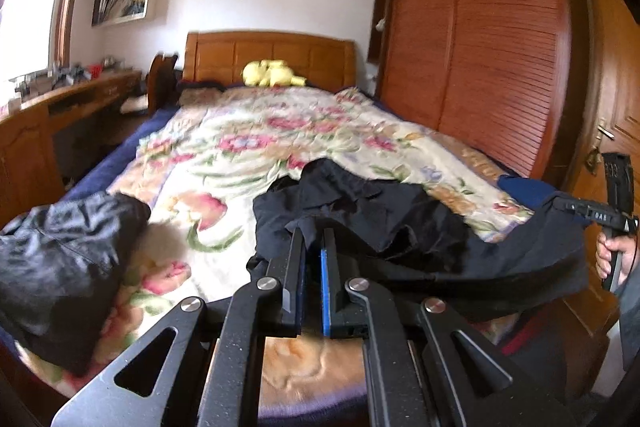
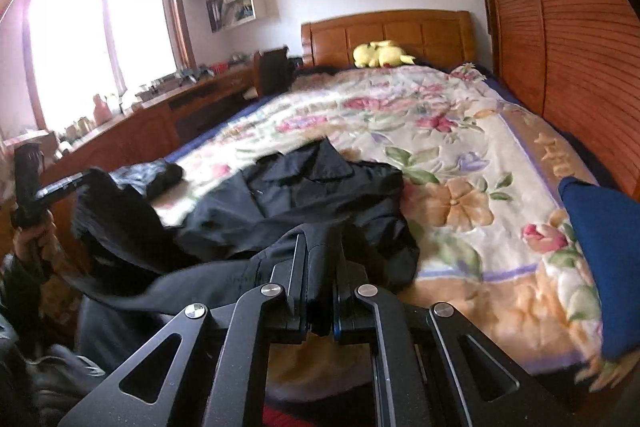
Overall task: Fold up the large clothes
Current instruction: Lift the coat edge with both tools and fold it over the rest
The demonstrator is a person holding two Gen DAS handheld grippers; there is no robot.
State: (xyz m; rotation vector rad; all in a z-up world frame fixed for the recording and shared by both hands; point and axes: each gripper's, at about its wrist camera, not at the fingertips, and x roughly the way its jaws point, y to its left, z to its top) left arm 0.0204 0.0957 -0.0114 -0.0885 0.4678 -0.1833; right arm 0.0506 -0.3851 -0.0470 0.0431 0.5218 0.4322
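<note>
On the floral quilted bedspread (image 1: 248, 147) lies a crumpled black garment (image 1: 360, 211) — left gripper (image 1: 313, 239) and right gripper (image 2: 320, 247) each clamp its fabric.

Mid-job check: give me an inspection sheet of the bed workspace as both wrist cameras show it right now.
Surface: bed under a floral blanket, rumpled, mostly bare beyond the near end.
Job's things: black shirt lies partly on the blanket, collar toward the headboard, near edge lifted between both grippers.
Clutter: second dark garment heaped at the bed's left near corner; blue cloth at the right edge; yellow plush toy by the headboard.
Grippers: left gripper shut on the shirt's edge; right gripper shut on the same edge further along.
Cables: nothing seen.
Surroundings: wooden wardrobe to the right, crowded desk under a bright window, wall shelves.
</note>
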